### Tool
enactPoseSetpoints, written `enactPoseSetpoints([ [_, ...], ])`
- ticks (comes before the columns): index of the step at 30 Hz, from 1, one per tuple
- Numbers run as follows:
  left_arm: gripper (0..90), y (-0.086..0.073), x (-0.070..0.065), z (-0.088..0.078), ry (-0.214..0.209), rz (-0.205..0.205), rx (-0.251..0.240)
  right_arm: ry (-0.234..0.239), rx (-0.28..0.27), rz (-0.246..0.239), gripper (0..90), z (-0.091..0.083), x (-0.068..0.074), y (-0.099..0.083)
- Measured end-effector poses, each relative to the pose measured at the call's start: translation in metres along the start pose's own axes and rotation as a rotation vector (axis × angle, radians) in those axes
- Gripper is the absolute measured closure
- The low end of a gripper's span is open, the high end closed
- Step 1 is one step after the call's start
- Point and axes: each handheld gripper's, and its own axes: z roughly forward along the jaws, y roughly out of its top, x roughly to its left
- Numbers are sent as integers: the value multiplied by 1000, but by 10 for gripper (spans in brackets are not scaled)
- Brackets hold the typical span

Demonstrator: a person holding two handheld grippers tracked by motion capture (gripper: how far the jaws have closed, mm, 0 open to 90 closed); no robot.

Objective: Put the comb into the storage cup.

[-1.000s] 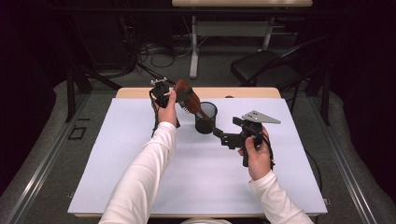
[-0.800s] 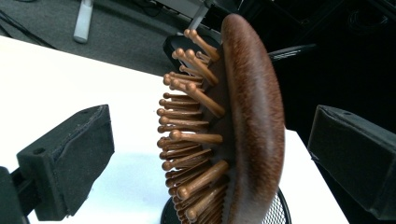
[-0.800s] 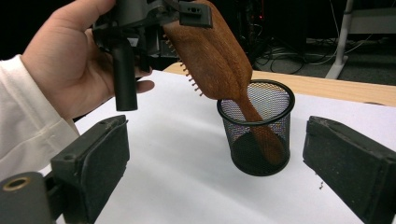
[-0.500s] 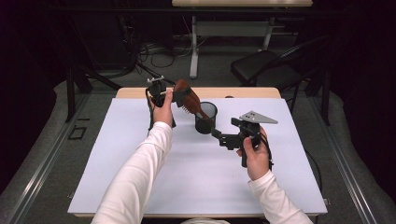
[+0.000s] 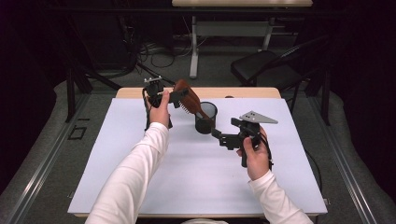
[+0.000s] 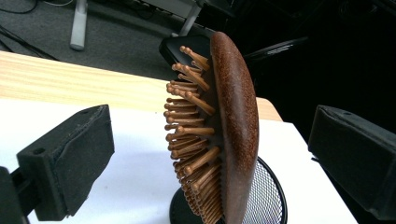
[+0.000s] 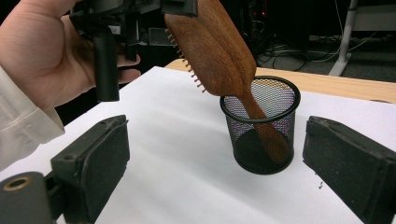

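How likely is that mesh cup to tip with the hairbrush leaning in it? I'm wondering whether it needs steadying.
Fairly likely. The black mesh cup looks thin and light, while the wooden hairbrush has its heavy head well above and beyond the rim. With only the handle inside, it probably levers the cup over. The right gripper, jaws open beside the cup, could steady it.

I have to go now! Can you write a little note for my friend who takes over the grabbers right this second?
Left gripper: jaws open either side of the wooden hairbrush head, not clamping.
Right gripper: open, empty, close beside the black mesh cup.
Brush handle is inside the cup, head leaning out over the rim.
Done: brush is in the cup.
Left: draw the left gripper away, check that the cup stays upright.
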Motion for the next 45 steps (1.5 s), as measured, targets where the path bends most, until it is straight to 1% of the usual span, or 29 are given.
enactPoseSetpoints([
  [10, 3, 0, 0, -4, -4, 24, 8, -3, -3, 0, 71, -1, -1, 0],
  [12, 3, 0, 0, -6, -2, 36, 13, -3, -7, 0, 71, -1, -1, 0],
  [15, 3, 1, -1, -11, 4, 77, 23, -5, -5, 0, 71, -2, -1, 1],
  [19, 3, 1, -2, -18, -6, 106, 29, -9, -7, -3, 71, -2, 0, 1],
  [23, 3, 1, -5, -26, -10, 157, 43, -12, -5, -11, 71, -2, 0, 1],
  [26, 3, 1, -7, -31, -24, 173, 46, -18, 2, -14, 71, -2, 0, 1],
  [30, 3, 0, -10, -38, -38, 204, 61, -22, -4, -18, 72, -3, 0, 2],
  [33, 3, -1, -13, -42, -40, 225, 70, -22, -6, -29, 72, -6, 2, 3],
  [36, 3, -2, -15, -45, -45, 236, 75, -25, -7, -38, 72, -9, 3, 3],
  [41, 3, -5, -17, -48, -54, 254, 88, -25, 13, -38, 72, -13, 2, 3],
  [43, 3, -6, -18, -49, -51, 265, 96, -24, 21, -39, 72, -14, 2, 3],
  [45, 3, -8, -19, -50, -54, 272, 100, -30, 28, -51, 72, -15, 1, 3],
])
